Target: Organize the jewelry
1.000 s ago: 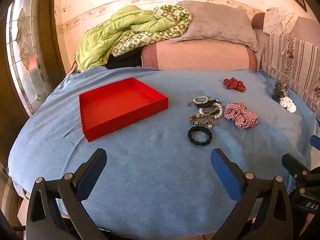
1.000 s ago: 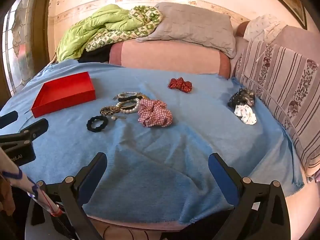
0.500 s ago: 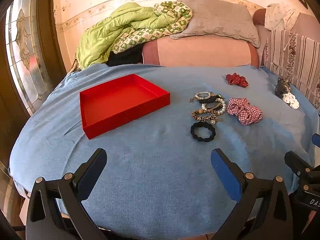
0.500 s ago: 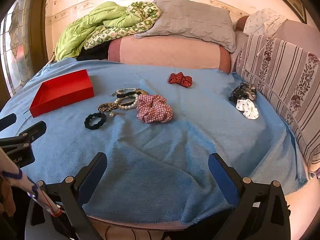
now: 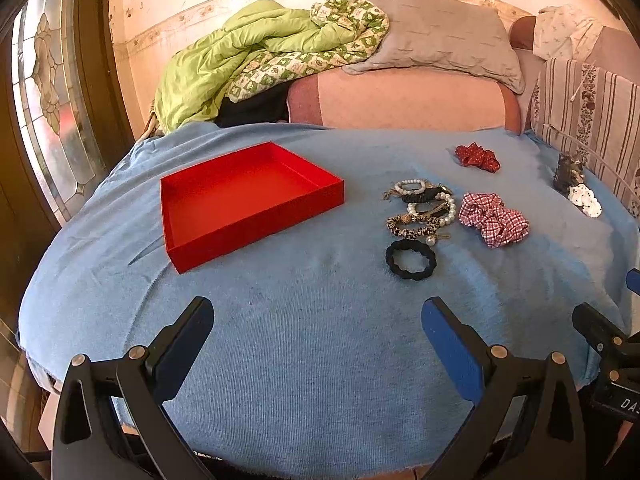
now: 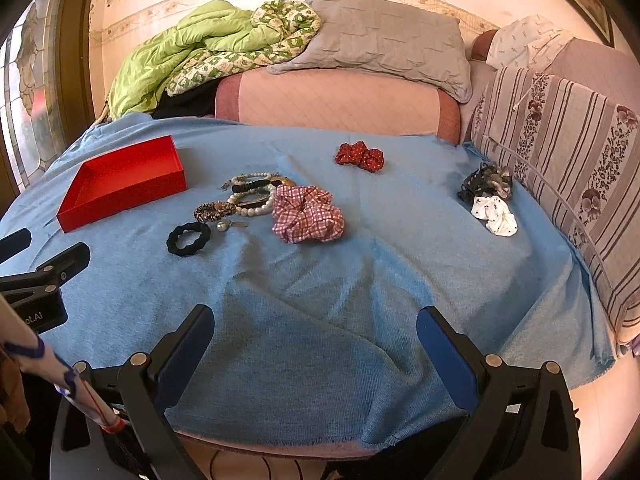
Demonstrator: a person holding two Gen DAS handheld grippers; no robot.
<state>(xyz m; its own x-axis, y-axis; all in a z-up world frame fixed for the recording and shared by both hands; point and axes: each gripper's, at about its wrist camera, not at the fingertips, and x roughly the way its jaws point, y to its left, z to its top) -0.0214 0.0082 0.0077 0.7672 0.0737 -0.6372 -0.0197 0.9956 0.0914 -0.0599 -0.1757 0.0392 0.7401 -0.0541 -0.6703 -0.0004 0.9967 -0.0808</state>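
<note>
Left gripper and right gripper both hover spread wide and empty above the near edge of the blue blanket. Red tray sits empty at left, likely the destination. Jewelry cluster, pearl and leopard-print bracelets tangled together, lies just right of it, with black hair tie nearest the grippers. Checked scrunchie touches the cluster; red scrunchie lies well apart. Nothing sorted yet.

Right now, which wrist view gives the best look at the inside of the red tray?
The left wrist view: the red tray sits near the frame's center, its whole floor visible and bare. The right wrist view shows the same red tray far off to the left, at a shallower angle, mostly its outer walls, with part of the floor hidden.
</note>
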